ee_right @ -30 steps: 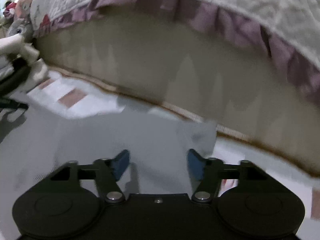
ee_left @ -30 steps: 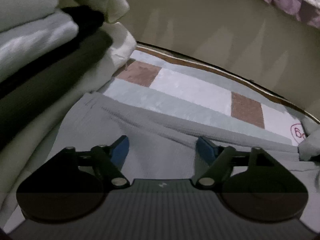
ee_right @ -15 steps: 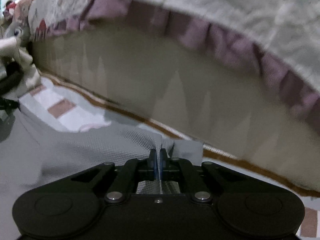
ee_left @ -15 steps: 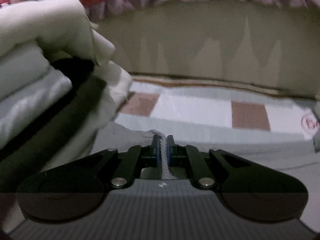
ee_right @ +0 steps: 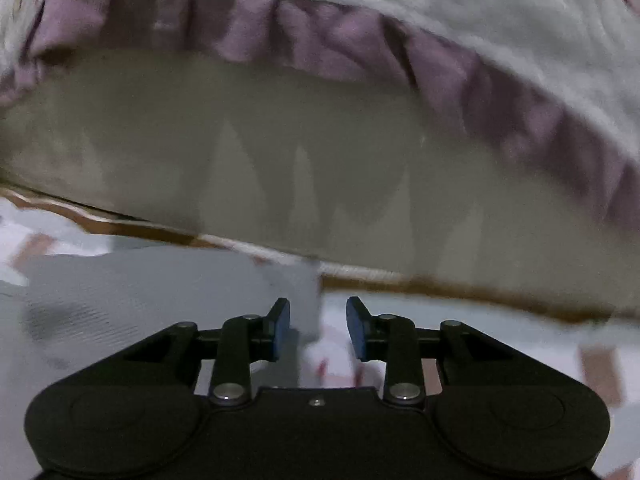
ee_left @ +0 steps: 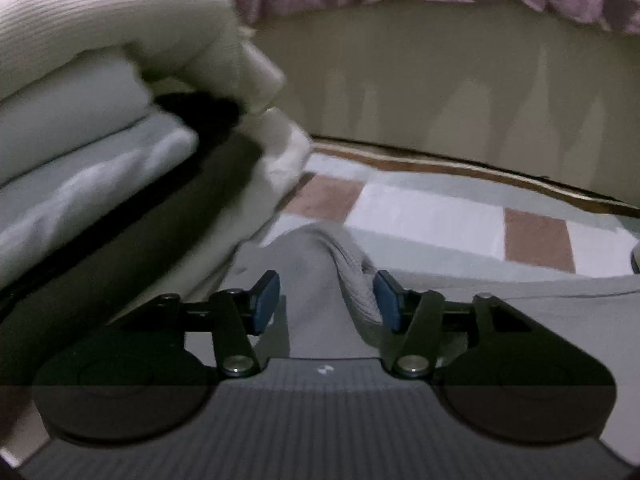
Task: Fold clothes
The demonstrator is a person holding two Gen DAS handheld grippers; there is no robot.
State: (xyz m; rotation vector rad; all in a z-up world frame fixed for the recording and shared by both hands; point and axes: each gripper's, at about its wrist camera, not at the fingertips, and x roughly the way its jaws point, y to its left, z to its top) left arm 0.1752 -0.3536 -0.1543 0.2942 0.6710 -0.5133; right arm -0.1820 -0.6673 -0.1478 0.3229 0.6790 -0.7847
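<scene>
Left gripper [ee_left: 326, 300]: we hold it spread, straddling a raised ridge of the grey garment [ee_left: 352, 280].
Right gripper [ee_right: 318, 328]: released — garment's right edge lies between our fingers.
Stack [ee_left: 100, 140]: folded clothes, far left.

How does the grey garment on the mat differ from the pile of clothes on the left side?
The grey garment lies spread low on the mat, with one raised wrinkle; the pile of clothes is folded and stacked high. The garment is one colour; the pile mixes cream, white, grey and black layers. Neither is held by a gripper.
</scene>
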